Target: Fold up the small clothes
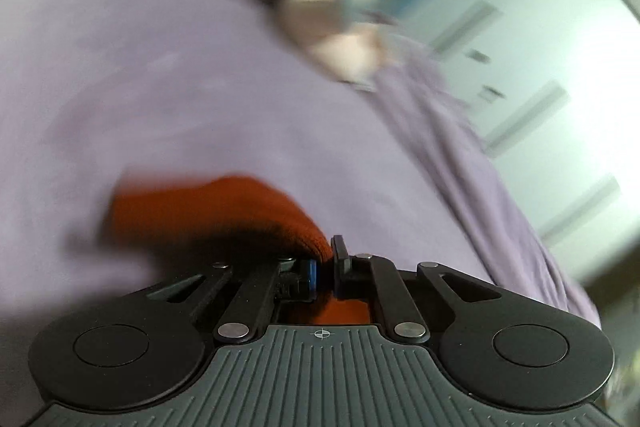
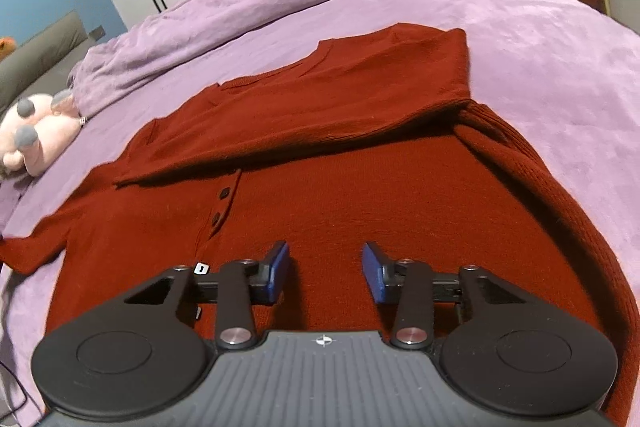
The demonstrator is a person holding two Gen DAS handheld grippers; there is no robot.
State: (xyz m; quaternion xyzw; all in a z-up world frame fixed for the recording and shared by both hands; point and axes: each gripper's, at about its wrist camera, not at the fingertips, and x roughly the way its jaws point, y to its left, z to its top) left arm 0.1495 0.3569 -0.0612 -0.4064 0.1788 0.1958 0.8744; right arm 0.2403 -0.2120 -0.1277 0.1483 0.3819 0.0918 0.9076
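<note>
- Left wrist view is blurry, but the left gripper [image 1: 325, 267] is pinched tight on a bit of the red sweater [image 1: 224, 211] over the purple bedspread [image 1: 160, 67].
- Right wrist view: right gripper [image 2: 325, 273] hovers with jaws apart, nothing pinched, above the sweater lying flat, one sleeve [image 2: 304, 107] folded across.

The red sweater [image 2: 360, 187] is a fine, matt knit, soft-looking, with coarser ribbing along its right edge and small dark glossy buttons [image 2: 224, 192] near the middle. Under it the purple bedcover [image 2: 540, 39] shows a plush, velvety nap, rumpled at the far side. Far left sits a pink plush toy [image 2: 36, 131], fuzzy cloth with grey tips. The right gripper [image 2: 325, 273] is matt black plastic with shiny metal rivets, blue rubbery pads and a ribbed grey body. In the blurred left view, the left gripper [image 1: 326, 269], the same black plastic, pinches red knit.
</note>
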